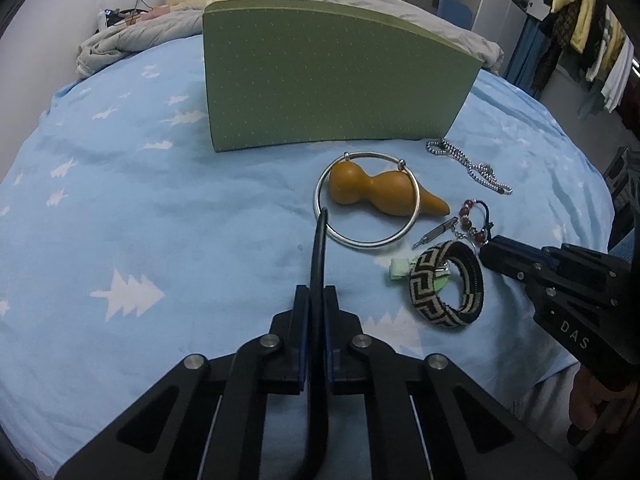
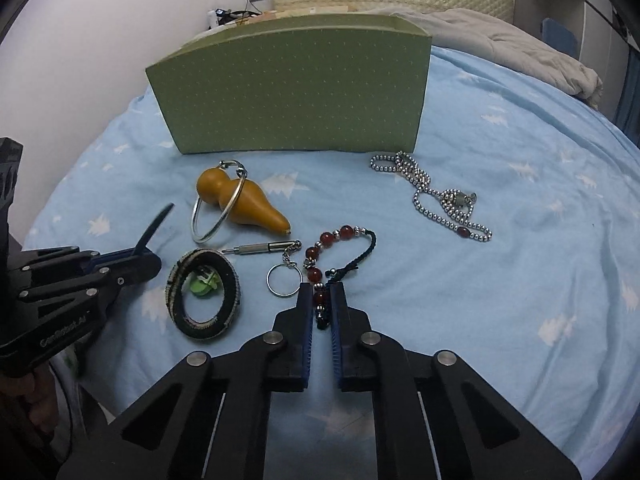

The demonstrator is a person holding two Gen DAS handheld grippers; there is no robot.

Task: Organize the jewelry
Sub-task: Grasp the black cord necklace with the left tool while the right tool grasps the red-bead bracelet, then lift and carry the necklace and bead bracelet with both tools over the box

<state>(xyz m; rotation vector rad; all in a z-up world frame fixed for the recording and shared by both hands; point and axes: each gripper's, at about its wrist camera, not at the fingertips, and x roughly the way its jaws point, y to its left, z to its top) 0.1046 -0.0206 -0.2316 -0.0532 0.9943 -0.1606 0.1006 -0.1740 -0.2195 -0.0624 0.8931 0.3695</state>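
Right wrist view: right gripper [image 2: 322, 304] narrowly parted around the dark tail of the red bead bracelet [image 2: 320, 258], whether pinching it or not impossible to tell, on the blue bedsheet [image 2: 480, 320]. Left wrist view: left gripper [image 1: 318, 308] clamped on a thin black strip [image 1: 319, 256], tip at the silver bangle [image 1: 367, 200] ringing the orange gourd [image 1: 380, 194]. Further out: woven bangle [image 1: 448, 284], keyring screwdriver [image 2: 264, 247], silver bead necklace [image 2: 436, 196], green box [image 2: 288, 88].
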